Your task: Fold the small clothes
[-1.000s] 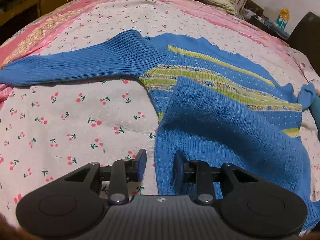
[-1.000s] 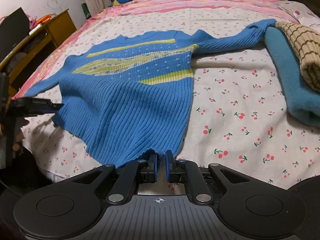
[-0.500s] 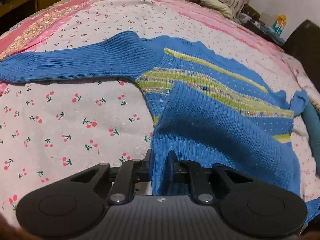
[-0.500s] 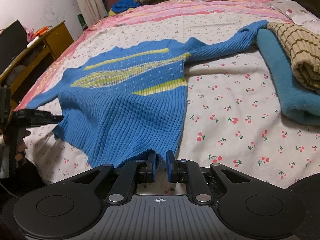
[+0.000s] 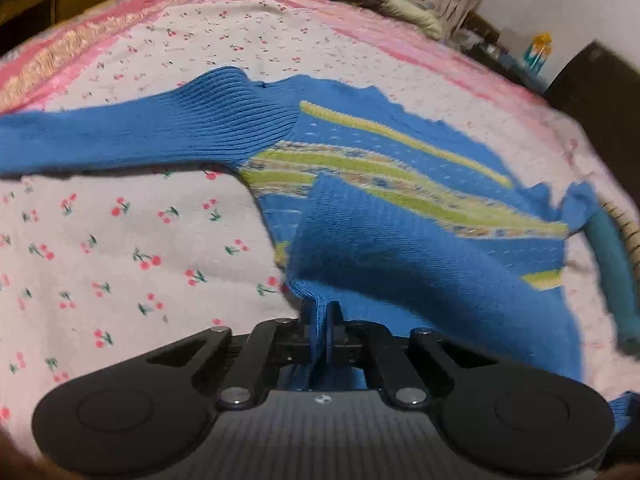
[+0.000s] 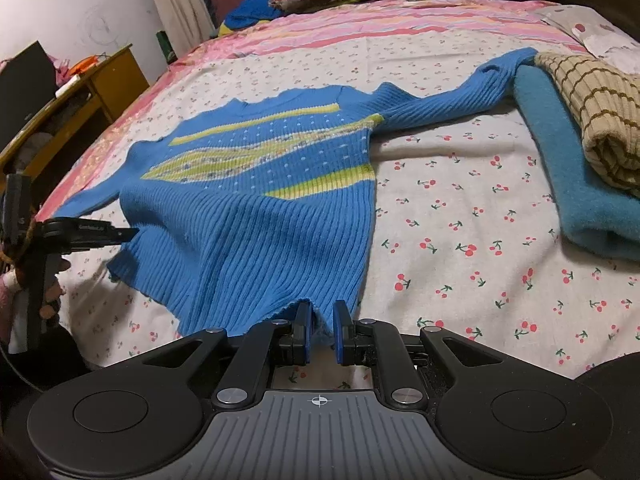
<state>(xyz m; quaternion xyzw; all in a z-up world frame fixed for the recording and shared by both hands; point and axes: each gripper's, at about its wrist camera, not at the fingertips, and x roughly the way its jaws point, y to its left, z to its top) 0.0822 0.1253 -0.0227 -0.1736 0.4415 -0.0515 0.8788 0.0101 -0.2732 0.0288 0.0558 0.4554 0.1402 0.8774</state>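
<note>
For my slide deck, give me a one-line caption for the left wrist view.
Left gripper clamps the hem corner of a blue ribbed knit sweater on a cherry-print bedsheet.

Warm, dim indoor light; no lamp is visible in either view. Left wrist view: strong motion blur smears the blue ribbed knit sweater with yellow-green stripes (image 5: 400,208) and the white cherry-print bedsheet (image 5: 120,240), worst toward the right edge; only the black two-finger left gripper (image 5: 320,320) stays sharp. Right wrist view: crisp throughout, with soft shadows under the sweater's raised hem (image 6: 132,304) and below its outstretched sleeve (image 6: 448,98). Fisheye distortion bows the bed into a dome in both views, and the corners darken to black vignette.
</note>
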